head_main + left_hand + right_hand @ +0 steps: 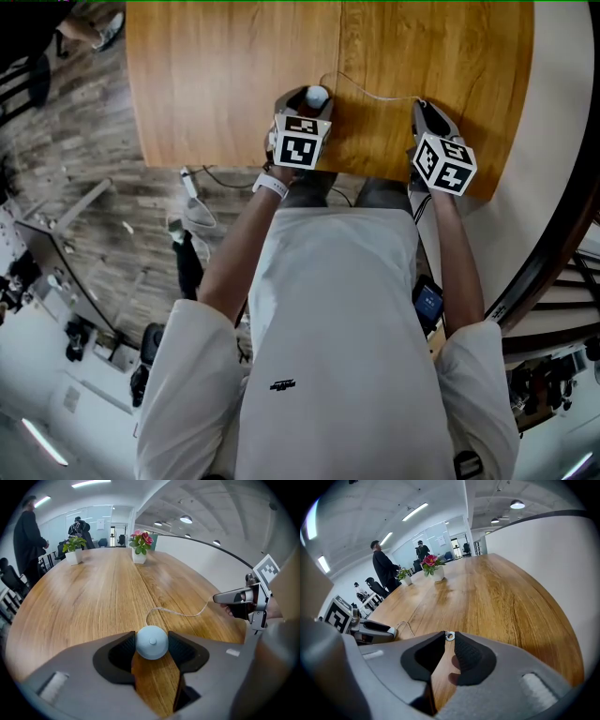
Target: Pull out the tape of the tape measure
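My left gripper [152, 645] has its jaws set wide around the tape measure [152, 642], a round pale-blue case clamped across its curved sides and sitting on the bench [225, 75] close to my edge. My right gripper [449, 640] has its jaws drawn narrow, pinching the small metal end ring [449, 636] right at the tips. The tape [176, 612] is thin and white. It is already partly out and lies slack on the wood in a loose curl between the two grippers, which are well apart. My main worry is the ring. It is held only at the very tips, so a slight twist or an uneven pull could let it slip, and I would expect the tape to spring back into the case. The case is smooth and domed, so a pull that is not in line with the jaws could squirt it out sideways. It is also near enough to the bench edge to drop off. The curl could kink if I draw it tight too fast. As for writing, I see none on the case or the tape. The marker cubes [301, 142] carry only black-and-white squares, and the small dark print on the white shirt [328, 309] is too small to read.
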Motion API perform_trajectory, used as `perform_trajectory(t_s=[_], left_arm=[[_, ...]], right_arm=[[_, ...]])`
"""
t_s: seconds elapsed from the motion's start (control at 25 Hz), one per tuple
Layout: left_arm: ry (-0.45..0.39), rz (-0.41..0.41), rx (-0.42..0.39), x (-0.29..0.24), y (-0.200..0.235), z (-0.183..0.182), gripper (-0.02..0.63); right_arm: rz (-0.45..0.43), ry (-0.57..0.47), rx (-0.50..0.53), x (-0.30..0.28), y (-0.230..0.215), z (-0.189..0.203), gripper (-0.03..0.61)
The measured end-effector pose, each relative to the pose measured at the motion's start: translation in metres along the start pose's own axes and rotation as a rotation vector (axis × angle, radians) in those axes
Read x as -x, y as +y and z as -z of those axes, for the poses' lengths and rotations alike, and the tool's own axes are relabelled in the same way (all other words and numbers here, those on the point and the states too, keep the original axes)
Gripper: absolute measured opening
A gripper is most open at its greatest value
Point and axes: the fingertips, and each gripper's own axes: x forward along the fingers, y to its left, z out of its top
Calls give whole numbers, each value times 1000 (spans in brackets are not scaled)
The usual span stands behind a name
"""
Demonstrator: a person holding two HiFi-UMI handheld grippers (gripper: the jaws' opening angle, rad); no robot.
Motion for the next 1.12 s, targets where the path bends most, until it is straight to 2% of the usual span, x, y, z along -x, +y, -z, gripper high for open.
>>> perform_trajectory(t_s=[0.2,0.4,0.84,1.12], left_arm=[[13,53,0,2,-8,1,295],[-31,38,18,14,-7,-8,298],[-163,49,30,64,-16,-48,274],[-235,84,-2,92,-22,-63,223]], right_arm=[[-3,1,-8,2,0,3,106],[2,-17,-16,9,-2,-1,118],[2,-107,31,50,6,-28,117],[22,-193,34,91,10,-53,117]])
